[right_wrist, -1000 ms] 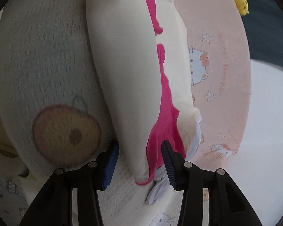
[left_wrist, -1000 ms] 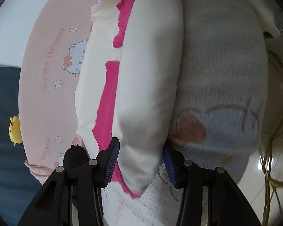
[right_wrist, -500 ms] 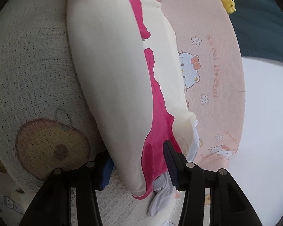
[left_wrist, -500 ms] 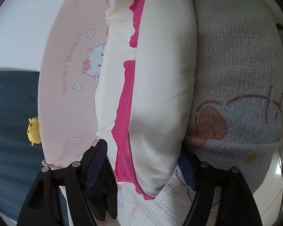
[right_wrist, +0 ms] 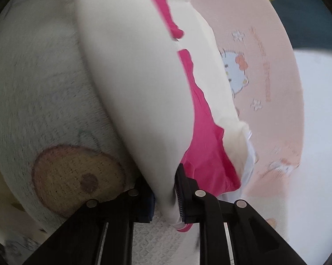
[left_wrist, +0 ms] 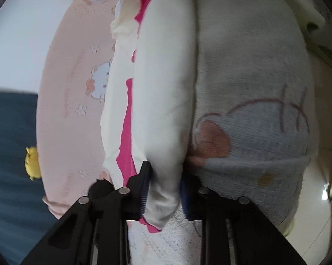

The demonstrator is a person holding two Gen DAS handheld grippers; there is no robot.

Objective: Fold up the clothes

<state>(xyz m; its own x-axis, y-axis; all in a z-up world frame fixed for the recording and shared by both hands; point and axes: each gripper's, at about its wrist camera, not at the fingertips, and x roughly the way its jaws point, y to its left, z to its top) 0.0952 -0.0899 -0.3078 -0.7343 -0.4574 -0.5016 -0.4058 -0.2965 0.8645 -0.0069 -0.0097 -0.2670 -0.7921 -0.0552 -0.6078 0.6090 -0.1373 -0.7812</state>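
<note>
Cream-and-magenta folded garment (left_wrist: 163, 84) ran up mid-frame, each end pinched by the left gripper (left_wrist: 164, 190) and right gripper (right_wrist: 166, 190); its top edge was cut off.

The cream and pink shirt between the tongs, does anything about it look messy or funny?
A little. The cream and pink shirt is bunched into a thick fold, and both tongs, left and right, pinch it. Its pink trim and a white edge stick out unevenly on one side. No tear or stain shows.
</note>
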